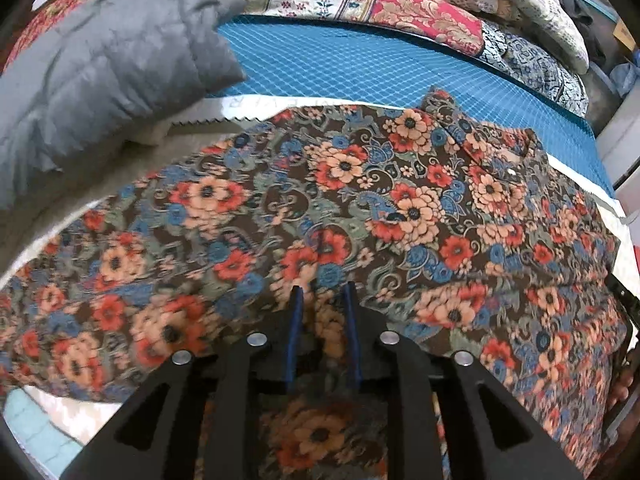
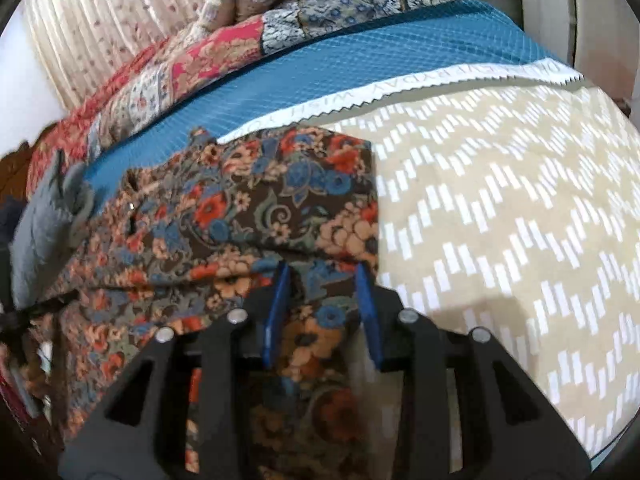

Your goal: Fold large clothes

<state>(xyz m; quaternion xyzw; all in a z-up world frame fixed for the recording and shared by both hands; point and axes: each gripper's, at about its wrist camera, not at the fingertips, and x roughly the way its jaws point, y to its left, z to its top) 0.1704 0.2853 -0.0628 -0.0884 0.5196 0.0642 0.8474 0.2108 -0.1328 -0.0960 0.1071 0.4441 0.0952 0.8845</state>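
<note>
Your garment is a large floral shirt [image 1: 360, 208]: dark brown cloth crowded with orange, peach and red flowers and blue paisley scrolls. In the left wrist view it lies spread wide across the bed, its collar [image 1: 440, 100] reaching onto the blue quilted cover [image 1: 360, 64]. In the right wrist view the floral shirt [image 2: 240, 208] ends in a straight edge beside the beige bedspread [image 2: 500, 208] with its white dashed zigzags.

Your left gripper [image 1: 322, 292] points steeply down into the cloth. Its blue-padded fingers [image 1: 296, 320] stand close together with shirt fabric between them, clamped shut on a fold of the shirt. Your right gripper [image 2: 322, 272] has its fingers [image 2: 366, 288] partly apart, straddling the shirt near its right edge; whether the pads press on the cloth cannot be told.

A white strip [image 2: 400, 92] with a zigzag edge and faint lettering runs between blue cover and bedspread. A grey padded garment [image 1: 100, 72] lies at the left, patterned folded quilts [image 1: 400, 4] are heaped behind, and a pleated curtain [image 2: 100, 32] hangs beyond.
</note>
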